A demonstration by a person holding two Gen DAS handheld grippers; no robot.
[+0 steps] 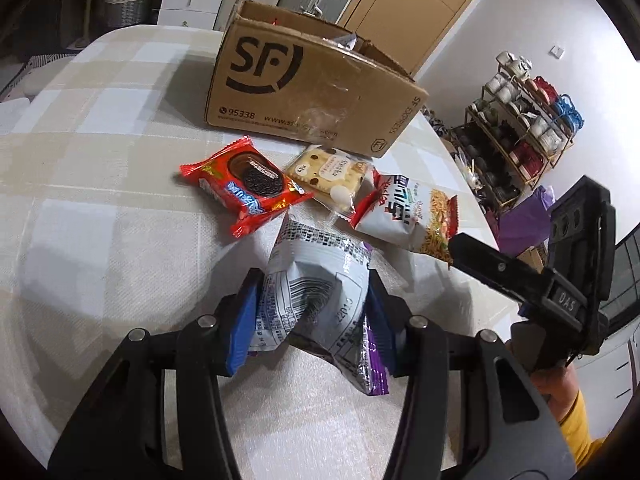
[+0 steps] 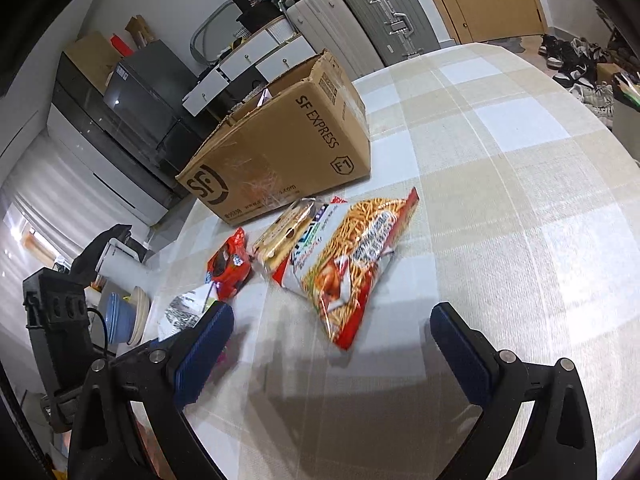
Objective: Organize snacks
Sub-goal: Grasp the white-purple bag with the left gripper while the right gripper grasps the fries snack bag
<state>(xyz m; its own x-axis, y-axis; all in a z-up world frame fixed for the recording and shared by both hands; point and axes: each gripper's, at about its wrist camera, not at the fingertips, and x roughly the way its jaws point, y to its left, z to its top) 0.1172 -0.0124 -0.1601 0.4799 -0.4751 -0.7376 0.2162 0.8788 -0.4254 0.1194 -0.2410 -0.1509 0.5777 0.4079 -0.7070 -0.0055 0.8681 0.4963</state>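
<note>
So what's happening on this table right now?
A person with a gripper in each hand is sorting snacks beside an open cardboard box. The left gripper is clamped on a silver and purple snack bag. The right gripper is open and empty, near the noodle snack bag. A red cookie pack and a cracker pack lie on the checked tablecloth.

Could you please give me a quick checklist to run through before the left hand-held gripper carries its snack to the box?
1. Grip: left hand-held gripper pads pinch the silver snack bag, which is crumpled: ok.
2. Bag clear of the red cookie pack: ok.
3. Cardboard box top open: ok.
4. Room inside the box: cannot tell.
5. Right hand-held gripper open and empty, beside the noodle snack bag: ok.
6. Cracker pack lies in front of the box, low: ok.
</note>
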